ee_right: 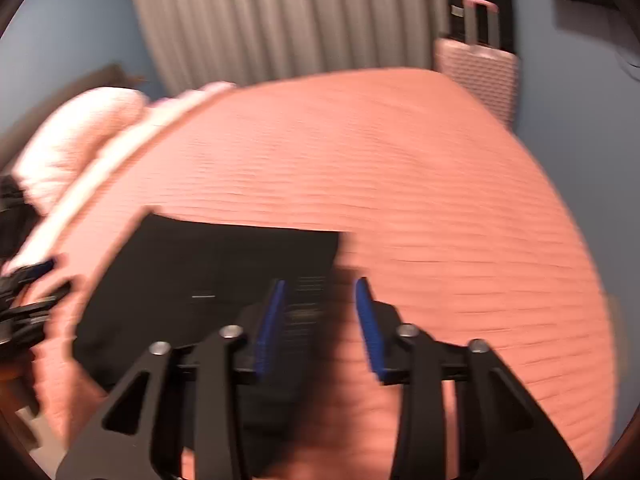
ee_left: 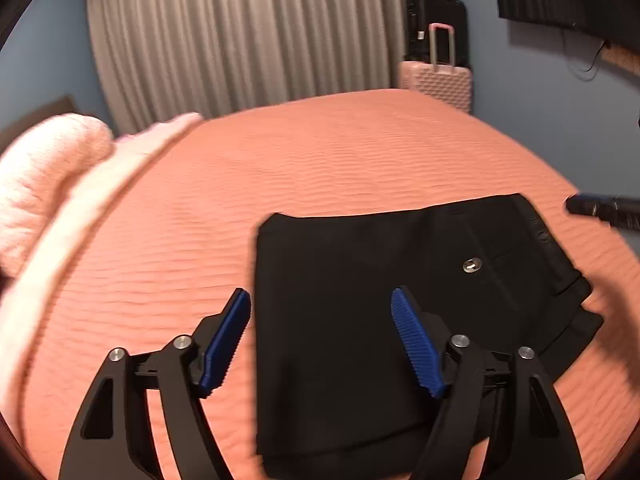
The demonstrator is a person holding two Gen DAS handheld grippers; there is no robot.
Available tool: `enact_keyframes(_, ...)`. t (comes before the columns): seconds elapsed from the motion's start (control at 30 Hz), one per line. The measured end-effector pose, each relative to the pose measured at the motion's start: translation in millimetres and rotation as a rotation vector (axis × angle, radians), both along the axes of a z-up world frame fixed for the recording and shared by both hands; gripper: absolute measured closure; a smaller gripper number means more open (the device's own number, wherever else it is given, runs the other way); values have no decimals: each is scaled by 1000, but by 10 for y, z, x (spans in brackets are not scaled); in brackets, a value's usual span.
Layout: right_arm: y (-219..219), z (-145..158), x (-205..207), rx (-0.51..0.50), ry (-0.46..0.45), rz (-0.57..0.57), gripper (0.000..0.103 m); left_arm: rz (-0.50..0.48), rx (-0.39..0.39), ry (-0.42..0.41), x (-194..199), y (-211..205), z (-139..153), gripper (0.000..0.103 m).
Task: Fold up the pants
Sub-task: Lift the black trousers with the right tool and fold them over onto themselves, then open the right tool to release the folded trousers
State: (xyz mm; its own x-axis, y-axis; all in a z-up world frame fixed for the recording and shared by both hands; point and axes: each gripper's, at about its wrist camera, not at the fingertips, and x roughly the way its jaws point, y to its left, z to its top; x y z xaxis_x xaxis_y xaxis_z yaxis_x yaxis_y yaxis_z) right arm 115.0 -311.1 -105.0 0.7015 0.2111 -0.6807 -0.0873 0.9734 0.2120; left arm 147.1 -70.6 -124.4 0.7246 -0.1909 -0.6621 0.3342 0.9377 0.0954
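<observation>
Black pants lie folded into a flat rectangle on the orange bedspread; a metal snap shows near their waistband end. My left gripper hovers open over the pants' left edge, one blue pad over the bedspread, the other over the cloth, nothing between them. In the blurred right wrist view the pants lie lower left. My right gripper hangs above their right edge with its pads apart and gripping nothing. A tip of the right gripper shows at the far right of the left wrist view.
Pink pillows lie at the bed's left end. A pink suitcase and a black one stand beyond the far corner, by grey curtains. Bedspread stretches beyond and to the right of the pants.
</observation>
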Motion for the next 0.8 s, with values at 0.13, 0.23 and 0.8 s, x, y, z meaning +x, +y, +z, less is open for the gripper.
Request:
enact_keyframes(0.13, 397, -527, 132, -123, 106, 80, 79, -15, 34, 143, 176, -162, -456, 29)
enact_keyframes(0.23, 430, -123, -9, -97, -4, 38, 79, -1, 18, 152, 153, -111, -474, 30)
enact_keyframes(0.8, -630, -235, 252, 200, 196, -79, 5, -9, -420, 518, 877, 986, -698, 16)
